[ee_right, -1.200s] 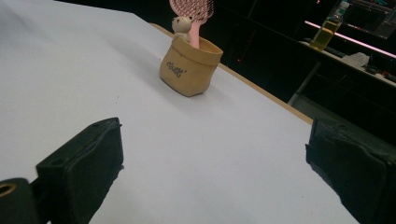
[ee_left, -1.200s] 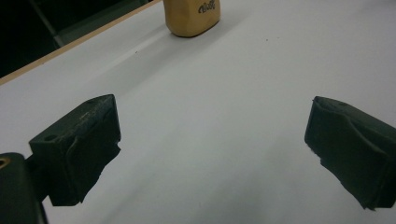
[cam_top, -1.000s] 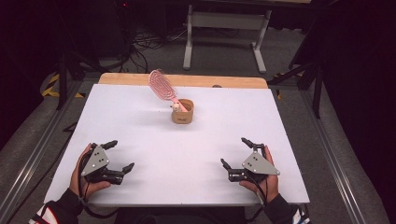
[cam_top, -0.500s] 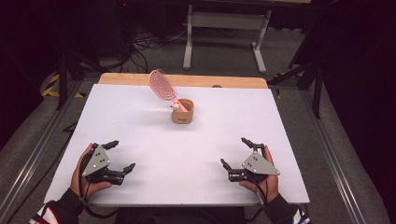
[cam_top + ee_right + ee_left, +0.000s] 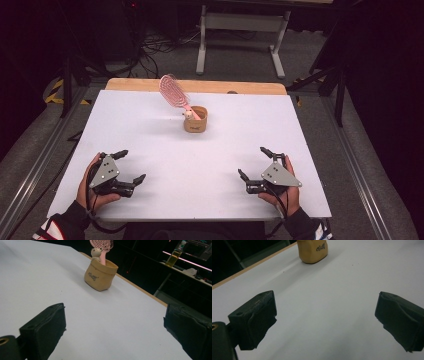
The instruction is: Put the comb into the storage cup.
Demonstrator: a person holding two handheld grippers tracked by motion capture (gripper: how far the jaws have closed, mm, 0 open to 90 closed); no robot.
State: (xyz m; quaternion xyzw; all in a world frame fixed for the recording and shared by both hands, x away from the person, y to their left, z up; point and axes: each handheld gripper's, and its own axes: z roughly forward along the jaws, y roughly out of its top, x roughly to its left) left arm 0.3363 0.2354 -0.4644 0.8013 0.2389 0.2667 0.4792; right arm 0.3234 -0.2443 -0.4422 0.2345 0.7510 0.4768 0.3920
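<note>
A small tan pouch-shaped holder stands on the white table toward the far middle. A pink hairbrush sticks out of it handle-down, leaning left, and a little bear figure peeks over its rim. The same holder with the brush appears in the right gripper view, and its lower part in the left gripper view. My left gripper rests open near the front left. My right gripper rests open near the front right. Both have bare table between their jaws, far from the holder.
A wooden strip borders the table's far edge. Beyond it stand a grey metal frame and cables on the floor. A bottle sits on a dark bench in the background of the right gripper view.
</note>
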